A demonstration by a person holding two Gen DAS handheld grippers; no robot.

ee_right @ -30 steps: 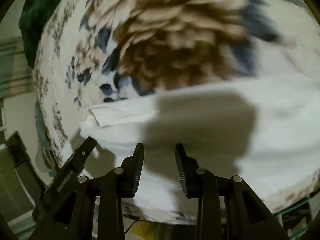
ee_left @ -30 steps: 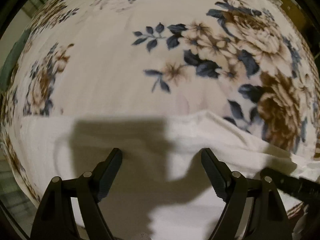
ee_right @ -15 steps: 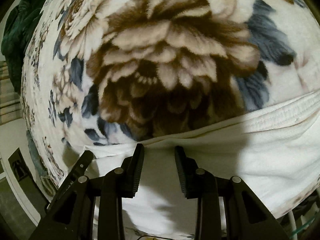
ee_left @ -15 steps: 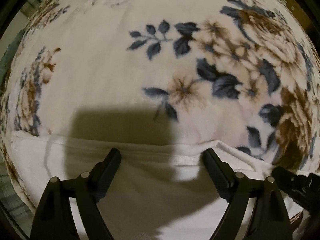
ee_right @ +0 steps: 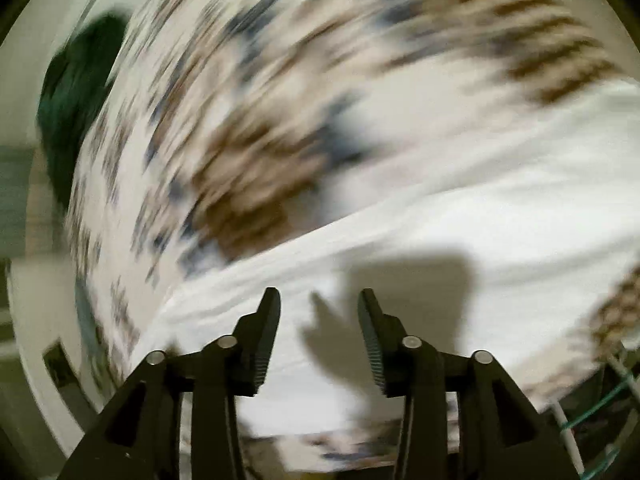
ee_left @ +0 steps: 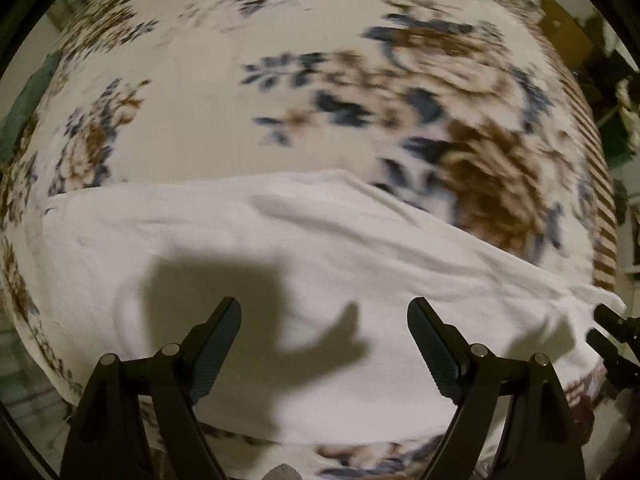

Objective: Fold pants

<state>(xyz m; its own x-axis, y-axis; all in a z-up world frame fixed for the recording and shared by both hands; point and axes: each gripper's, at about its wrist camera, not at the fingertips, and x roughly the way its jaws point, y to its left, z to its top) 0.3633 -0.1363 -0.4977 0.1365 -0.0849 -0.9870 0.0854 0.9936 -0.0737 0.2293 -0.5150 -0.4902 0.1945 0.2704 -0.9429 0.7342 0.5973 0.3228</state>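
The white pants [ee_left: 248, 248] lie flat on a floral blanket [ee_left: 224, 128], stretching from left to lower right in the left wrist view. My left gripper [ee_left: 324, 320] is open and empty, held above the pants. In the right wrist view the pants [ee_right: 460, 240] run across the lower half, heavily blurred. My right gripper [ee_right: 318, 312] is open and empty above the pants. The right gripper's fingers show at the far right edge of the left wrist view [ee_left: 612, 328].
The blanket's striped border [ee_left: 600, 240] marks the bed's right edge, with dark room clutter beyond. A dark green cloth [ee_right: 76, 112] lies at the far left of the bed. The bed's near edge runs just below the pants.
Both grippers have pulled back and up from the pants' far edge. The right gripper has opened wider and is swinging fast, blurring its view. More of the pants shows now.
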